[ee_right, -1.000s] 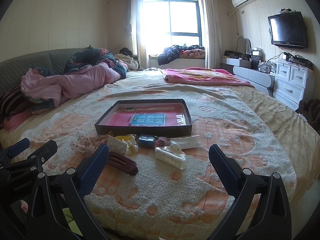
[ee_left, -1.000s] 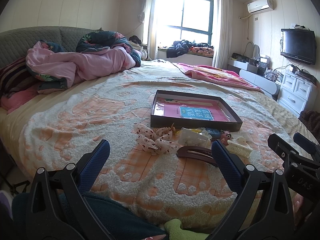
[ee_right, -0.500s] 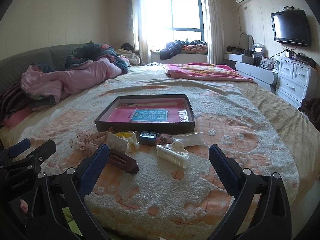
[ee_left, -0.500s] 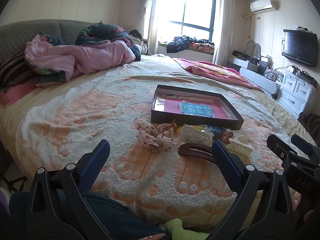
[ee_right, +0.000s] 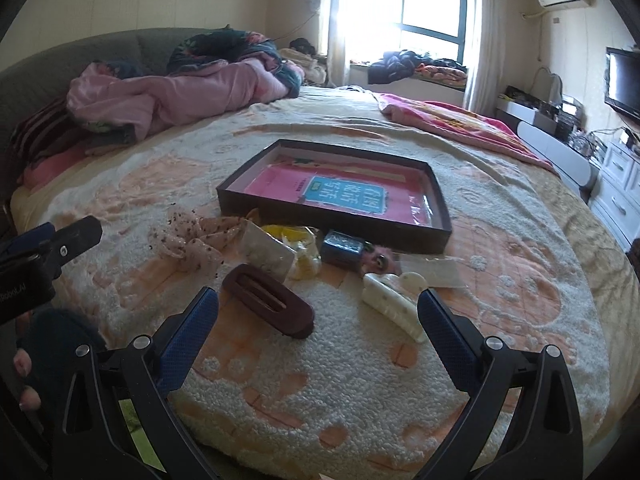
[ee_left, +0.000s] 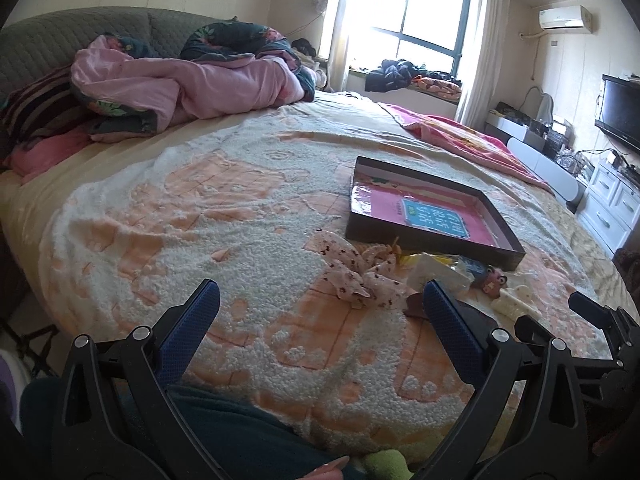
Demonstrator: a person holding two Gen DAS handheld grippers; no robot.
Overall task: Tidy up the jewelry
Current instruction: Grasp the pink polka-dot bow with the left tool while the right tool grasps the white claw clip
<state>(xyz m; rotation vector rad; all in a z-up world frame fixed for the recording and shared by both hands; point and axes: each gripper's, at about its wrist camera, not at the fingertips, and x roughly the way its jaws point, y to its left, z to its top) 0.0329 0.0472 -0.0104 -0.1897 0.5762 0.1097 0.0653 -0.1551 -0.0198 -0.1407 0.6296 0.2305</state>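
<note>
A shallow dark box (ee_right: 336,236) with a pink and blue sheet inside lies on the bed; it also shows in the left wrist view (ee_left: 424,242). In front of it lie a dotted fabric bow (ee_right: 192,236), a brown hair clip (ee_right: 268,306), a white claw clip (ee_right: 394,304), a small blue box (ee_right: 340,250), a white card (ee_right: 266,256) and a pink trinket (ee_right: 380,262). My right gripper (ee_right: 318,332) is open and empty, just short of the brown clip and the claw clip. My left gripper (ee_left: 320,326) is open and empty, left of the bow (ee_left: 360,276).
A crumpled pink duvet (ee_right: 168,96) and pillows lie at the head of the bed. A pink blanket (ee_right: 452,124) lies at the far right. White drawers (ee_right: 616,196) and a TV (ee_right: 624,80) stand on the right, beyond the bed's edge.
Both grippers have moved forward and lower toward the items on the bed. The left gripper has also swung left, so the box now sits to its right. Both stay open.
</note>
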